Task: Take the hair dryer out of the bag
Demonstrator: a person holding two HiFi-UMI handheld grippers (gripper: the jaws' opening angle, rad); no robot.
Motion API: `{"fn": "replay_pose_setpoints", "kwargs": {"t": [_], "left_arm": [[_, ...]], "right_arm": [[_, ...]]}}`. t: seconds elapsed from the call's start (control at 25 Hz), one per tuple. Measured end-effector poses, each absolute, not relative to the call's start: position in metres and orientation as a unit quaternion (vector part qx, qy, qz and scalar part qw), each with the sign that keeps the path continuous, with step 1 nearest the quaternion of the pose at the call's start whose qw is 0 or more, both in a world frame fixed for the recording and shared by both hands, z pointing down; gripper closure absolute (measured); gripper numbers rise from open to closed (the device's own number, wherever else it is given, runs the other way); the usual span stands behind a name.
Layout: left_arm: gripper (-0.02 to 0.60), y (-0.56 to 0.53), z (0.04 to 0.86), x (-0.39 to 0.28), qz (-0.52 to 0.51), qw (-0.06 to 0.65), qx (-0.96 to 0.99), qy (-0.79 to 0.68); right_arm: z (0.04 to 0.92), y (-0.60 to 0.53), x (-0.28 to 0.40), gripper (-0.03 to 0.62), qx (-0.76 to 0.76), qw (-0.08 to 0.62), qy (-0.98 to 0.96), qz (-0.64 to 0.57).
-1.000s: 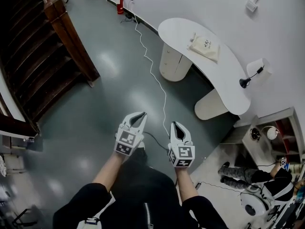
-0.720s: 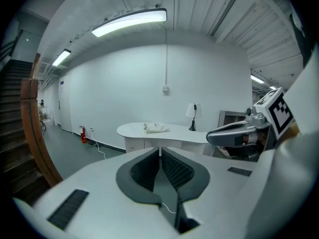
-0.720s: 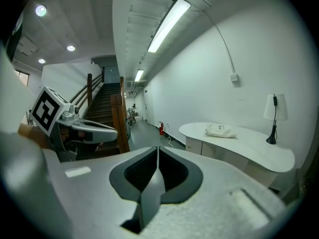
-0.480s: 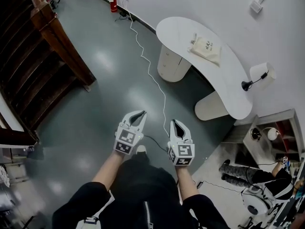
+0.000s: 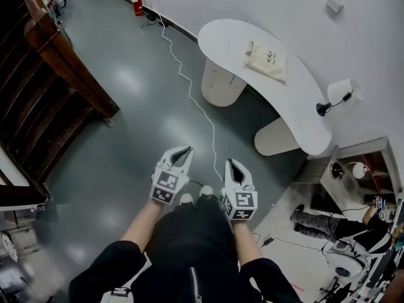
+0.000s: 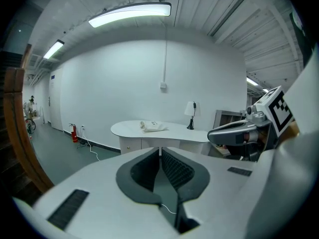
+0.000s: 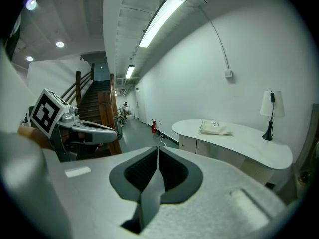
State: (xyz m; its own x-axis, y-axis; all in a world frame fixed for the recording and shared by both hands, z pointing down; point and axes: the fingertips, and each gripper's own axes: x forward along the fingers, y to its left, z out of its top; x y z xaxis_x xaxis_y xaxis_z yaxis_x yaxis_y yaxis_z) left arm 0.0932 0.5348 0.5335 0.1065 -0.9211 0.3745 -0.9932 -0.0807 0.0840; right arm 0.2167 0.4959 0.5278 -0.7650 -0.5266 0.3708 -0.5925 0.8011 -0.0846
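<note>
A cream cloth bag lies on the white curved table, far ahead of both grippers; no hair dryer shows. My left gripper and right gripper are held side by side over the grey floor, both shut and empty. The left gripper view shows the bag on the table beyond the closed left gripper. In the right gripper view the bag sits on the table past the closed right gripper.
A black-and-white desk lamp stands at the table's right end. A white cable runs across the floor to the wall near a fire extinguisher. A wooden staircase is at left. A person sits on the floor at lower right.
The table and bag have shifted left in the head view as I walk forward. Both grippers keep their places ahead of me, still shut. My shoes now show beneath them.
</note>
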Motion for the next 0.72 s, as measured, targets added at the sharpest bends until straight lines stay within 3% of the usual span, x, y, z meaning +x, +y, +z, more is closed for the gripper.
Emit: {"fn": "replay_pose_setpoints", "kwargs": {"t": [0.72], "left_arm": [[0.558,0.46,0.541,0.048,0.127,0.151,0.73,-0.655]], "right_arm": [[0.541,0.422,0.173,0.589,0.308,0.149,-0.932,0.12]]}}
